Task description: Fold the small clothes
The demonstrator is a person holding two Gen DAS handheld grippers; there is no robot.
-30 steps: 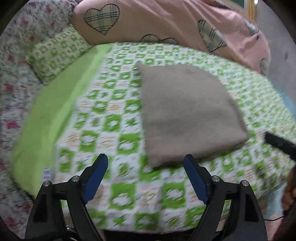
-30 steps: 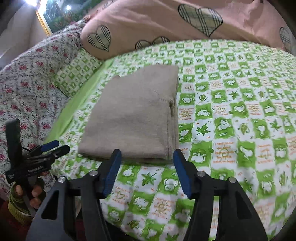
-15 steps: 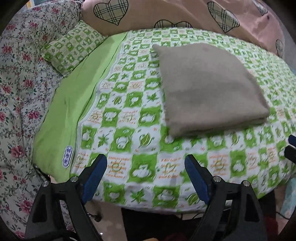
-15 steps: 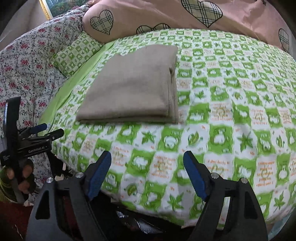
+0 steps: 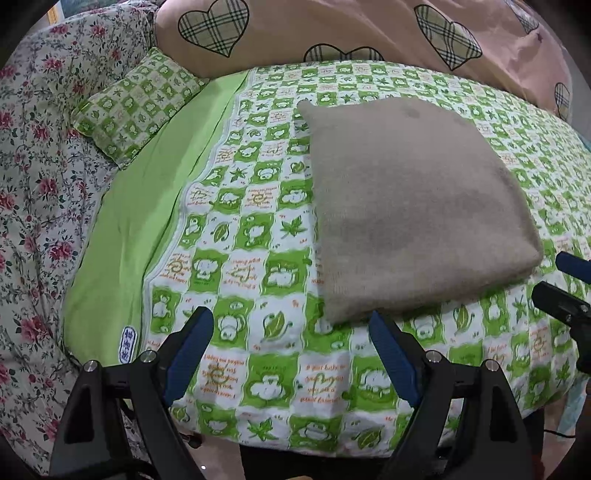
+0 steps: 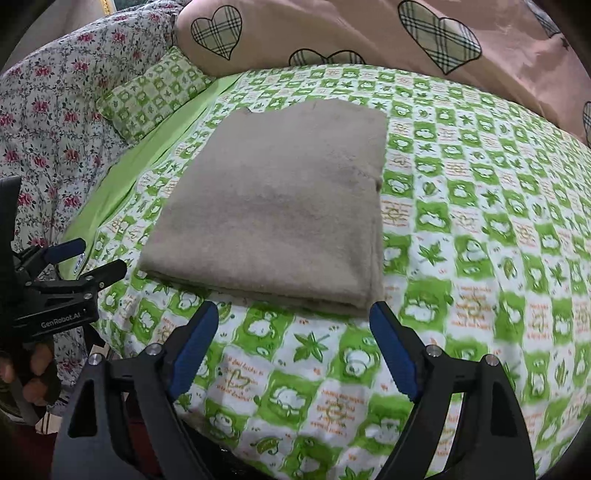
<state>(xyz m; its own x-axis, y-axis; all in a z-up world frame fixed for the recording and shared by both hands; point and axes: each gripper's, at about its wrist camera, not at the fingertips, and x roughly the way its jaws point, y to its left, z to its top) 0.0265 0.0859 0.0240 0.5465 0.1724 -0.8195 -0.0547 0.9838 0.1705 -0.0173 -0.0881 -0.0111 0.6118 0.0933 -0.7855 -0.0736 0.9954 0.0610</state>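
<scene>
A beige garment [image 5: 410, 206] lies folded into a neat rectangle on the green-and-white patterned bedsheet [image 5: 243, 236]; it also shows in the right wrist view [image 6: 280, 210]. My left gripper [image 5: 291, 349] is open and empty, held just before the garment's near left corner. My right gripper [image 6: 293, 347] is open and empty, just before the garment's near right edge. Neither touches the cloth. The left gripper also shows at the left edge of the right wrist view [image 6: 70, 262], and the right gripper at the right edge of the left wrist view [image 5: 565, 280].
A small green patterned pillow [image 5: 136, 107] lies at the back left. A pink duvet with plaid hearts [image 5: 332, 29] is piled along the back. A floral quilt [image 5: 33, 177] covers the left side. The bed's front edge drops off just under the grippers.
Both grippers pulled back and up from the garment, then eased in again toward its near edge. The folded garment has not moved. Both stayed open.
</scene>
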